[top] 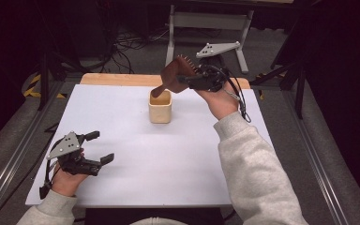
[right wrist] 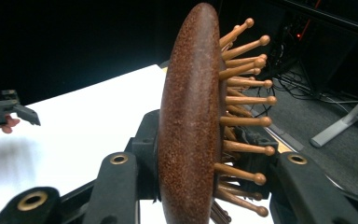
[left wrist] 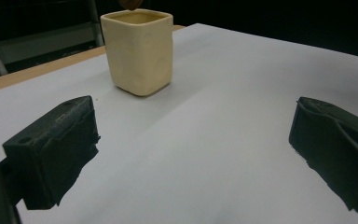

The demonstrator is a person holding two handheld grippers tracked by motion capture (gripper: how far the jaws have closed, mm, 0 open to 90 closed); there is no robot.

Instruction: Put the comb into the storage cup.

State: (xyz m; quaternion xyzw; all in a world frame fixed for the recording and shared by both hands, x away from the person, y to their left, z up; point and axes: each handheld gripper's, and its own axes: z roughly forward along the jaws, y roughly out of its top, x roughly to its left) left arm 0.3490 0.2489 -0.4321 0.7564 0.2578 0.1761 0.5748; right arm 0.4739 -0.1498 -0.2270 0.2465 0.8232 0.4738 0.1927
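The left gripper is held open and empty, low over the white table, with the cream cup well ahead of it. The right gripper is clamped on the wooden hairbrush, whose handle dips just below it into the cup; the handle is best lowered straight before release, so the cup is not tipped.

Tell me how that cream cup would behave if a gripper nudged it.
The cream cup looks like glazed ceramic, so it is probably rigid and breakable. Its squarish body and flat base suggest it would slide rather than roll. Being taller than wide, it might tip if pushed near the rim.
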